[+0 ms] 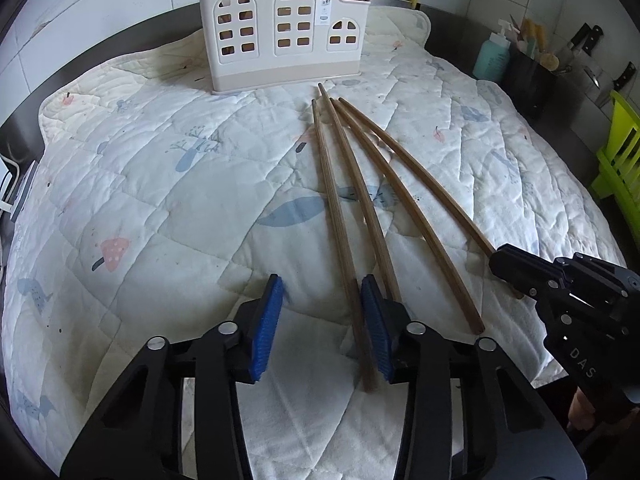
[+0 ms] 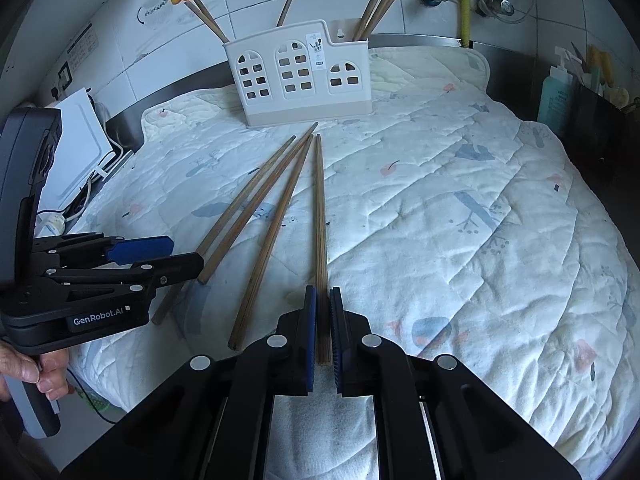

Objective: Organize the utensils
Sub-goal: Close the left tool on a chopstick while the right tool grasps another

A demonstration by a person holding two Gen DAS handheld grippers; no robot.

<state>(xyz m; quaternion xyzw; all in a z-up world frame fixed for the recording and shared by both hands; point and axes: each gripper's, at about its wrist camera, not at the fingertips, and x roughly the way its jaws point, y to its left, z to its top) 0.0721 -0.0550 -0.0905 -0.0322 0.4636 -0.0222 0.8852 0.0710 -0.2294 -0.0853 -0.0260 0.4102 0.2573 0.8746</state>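
Right gripper (image 2: 322,322): its blue fingers (image 2: 309,336) stand narrow on either side of the thick end of one chopstick (image 2: 319,216); the pads look to be touching or almost touching the wood, and I cannot tell whether the grip is firm yet.
Left gripper (image 1: 322,322): fingers wide, holding nothing; the end of the leftmost chopstick (image 1: 340,232) lies just inside its right finger (image 1: 376,332), and a second stick passes under or behind that finger.
Loose sticks: four in all lie on the quilted mat (image 1: 160,200) that covers the tabletop, fanning out toward the grippers and converging at their thin tips ahead of the fingers.
Holder (image 2: 300,76): a pale plastic caddy with arched window cut-outs stands upright well ahead of both pairs of fingers, just past the stick tips; several chopsticks already stand in its compartments.
Step in hand: likely the right side picking up its stick to drop it in the holder, with three more to follow.
Doing it well: squeeze fully before lifting, lift clear of the neighbouring stick, tip the thin end down and lower it into a compartment.
Risk: held at the very end, the stick may swing or slip.
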